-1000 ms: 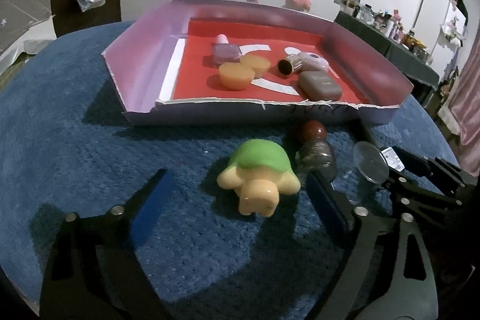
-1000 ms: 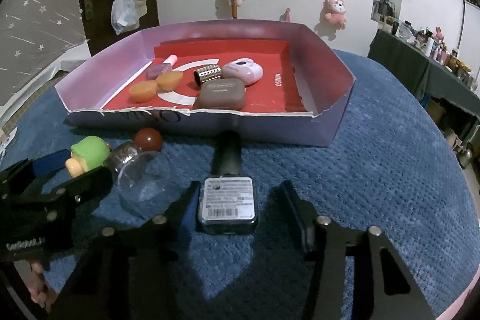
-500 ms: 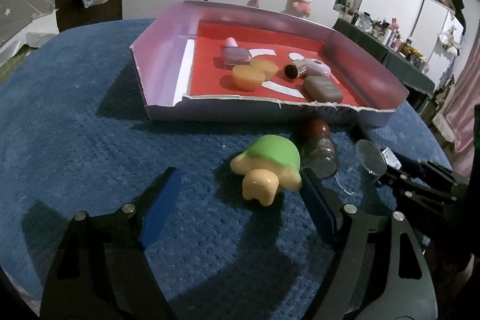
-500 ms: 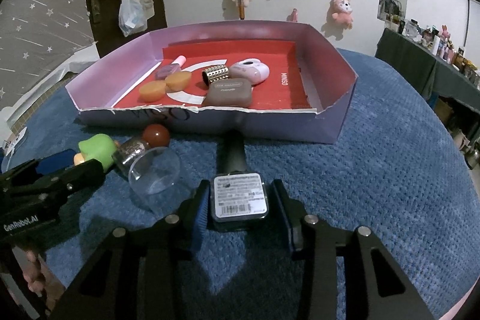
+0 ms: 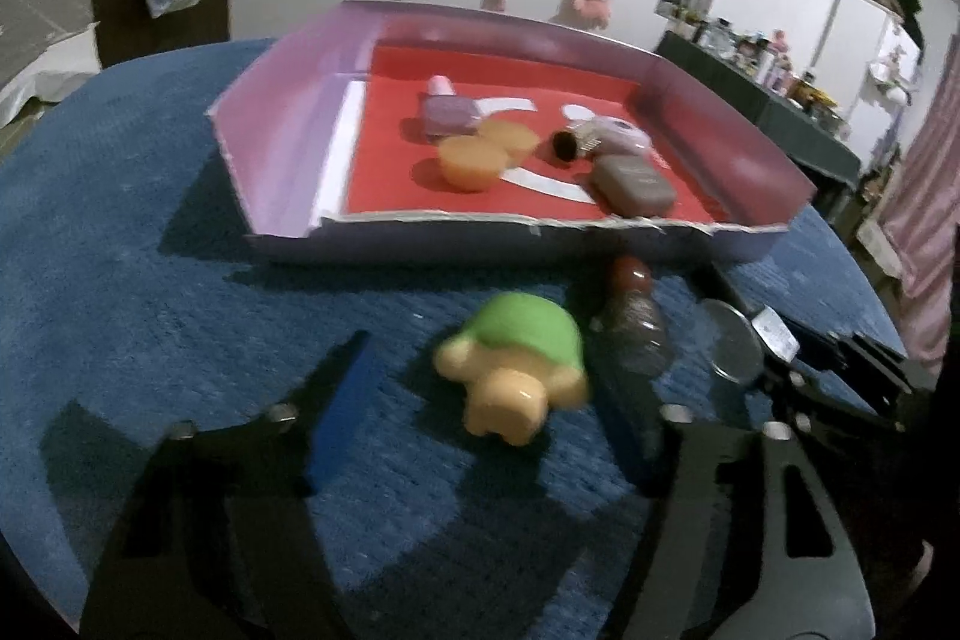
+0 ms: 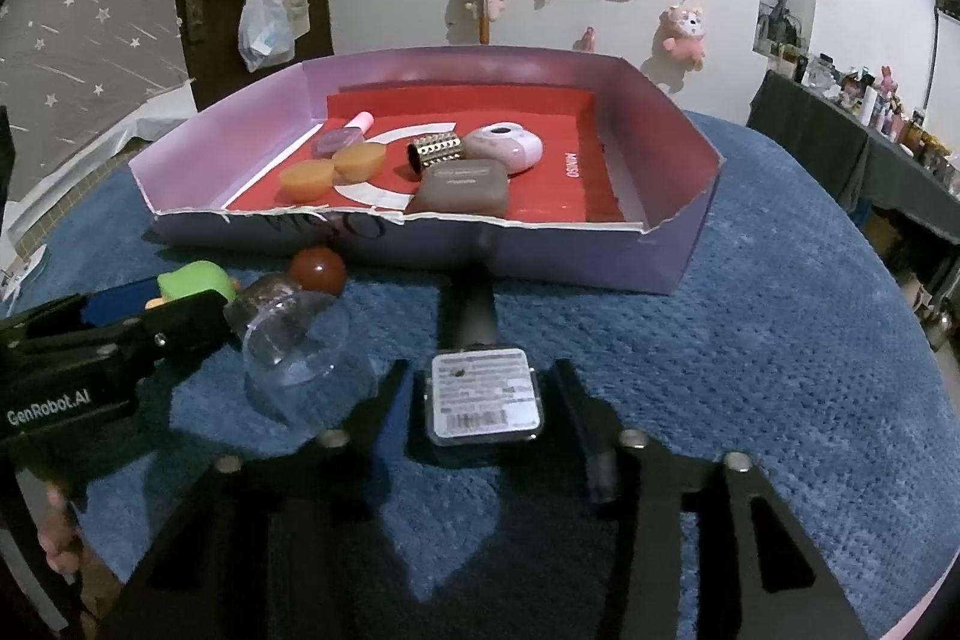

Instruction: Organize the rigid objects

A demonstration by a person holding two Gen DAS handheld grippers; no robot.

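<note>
Left gripper [image 5: 474, 388], wide 1 second earlier, is closing around the turtle [image 5: 516, 370]; right gripper [image 6: 480, 400] is now clamping the bottle [image 6: 483, 394]; both are nearing lift toward the tray [image 6: 660, 256].

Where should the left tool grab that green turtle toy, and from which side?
Grip the turtle toy across its green shell, the widest and firmest part, coming down from the near side with one finger on each flank. Its pale head points toward the camera and the bottle crowds its right flank, so keep that finger tight to the shell. The left tool is already closing around it.
</note>
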